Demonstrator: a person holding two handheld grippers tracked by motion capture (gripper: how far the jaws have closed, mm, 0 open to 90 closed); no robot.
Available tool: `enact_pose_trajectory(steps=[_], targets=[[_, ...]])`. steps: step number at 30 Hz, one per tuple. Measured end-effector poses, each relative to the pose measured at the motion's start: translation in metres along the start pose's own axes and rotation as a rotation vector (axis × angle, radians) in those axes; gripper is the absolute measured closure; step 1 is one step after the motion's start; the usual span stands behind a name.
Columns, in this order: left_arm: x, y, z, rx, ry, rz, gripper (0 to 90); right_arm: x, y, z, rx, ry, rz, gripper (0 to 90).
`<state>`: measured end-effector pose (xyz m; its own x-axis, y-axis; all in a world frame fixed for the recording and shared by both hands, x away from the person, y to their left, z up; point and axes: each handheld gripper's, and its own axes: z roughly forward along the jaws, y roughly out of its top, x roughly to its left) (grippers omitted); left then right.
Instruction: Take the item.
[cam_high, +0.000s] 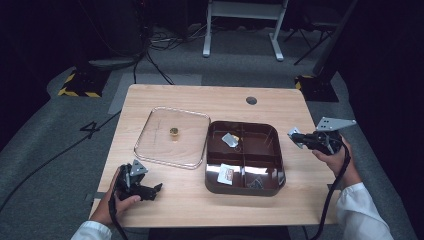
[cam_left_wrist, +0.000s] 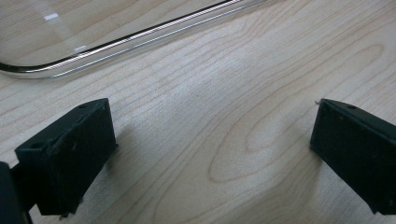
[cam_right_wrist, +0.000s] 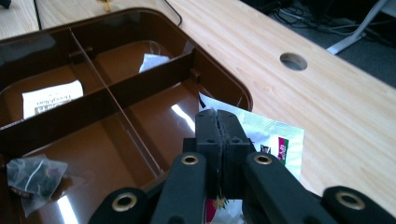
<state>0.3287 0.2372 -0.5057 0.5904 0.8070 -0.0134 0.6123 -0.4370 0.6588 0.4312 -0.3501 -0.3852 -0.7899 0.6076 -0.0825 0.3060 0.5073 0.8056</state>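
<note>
A brown box with four compartments (cam_high: 245, 191) stands mid-table and appears in the right gripper view (cam_right_wrist: 140, 84). It holds a silvery packet (cam_high: 230, 139), a white packet (cam_high: 226, 173) and a dark tea bag (cam_high: 256, 183). My right gripper (cam_high: 300, 137) hovers at the box's right edge. Its jaws (cam_right_wrist: 218, 116) are shut on a white-and-green sachet (cam_right_wrist: 266, 137). My left gripper (cam_high: 156, 189) rests low at the table's near left, open, with bare wood between its jaws (cam_left_wrist: 212, 140).
A clear lid (cam_high: 160, 145) lies left of the box with a small gold knob (cam_high: 174, 132) on it; its rim (cam_left_wrist: 116, 44) runs just beyond the left jaws. A cable hole (cam_high: 251, 100) sits near the table's far edge. Cables cross the floor.
</note>
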Motion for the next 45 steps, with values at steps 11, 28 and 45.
enact_pose_trajectory(steps=[11, 28, 45], targets=[[0.0, 0.0, 0.0, 0.0, 0.001, 0.004, 0.2, 0.001, -0.028, 0.01, 0.064, 0.02, 0.019, 88.9], [0.0, 0.0, 0.0, 0.0, 0.001, 0.005, 0.3, 0.0, -0.066, 0.032, 0.164, 0.048, 0.066, 88.3], [0.0, 0.0, 0.0, 0.0, 0.0, 0.0, 0.2, -0.001, -0.067, 0.032, 0.157, 0.051, 0.083, 74.4]])
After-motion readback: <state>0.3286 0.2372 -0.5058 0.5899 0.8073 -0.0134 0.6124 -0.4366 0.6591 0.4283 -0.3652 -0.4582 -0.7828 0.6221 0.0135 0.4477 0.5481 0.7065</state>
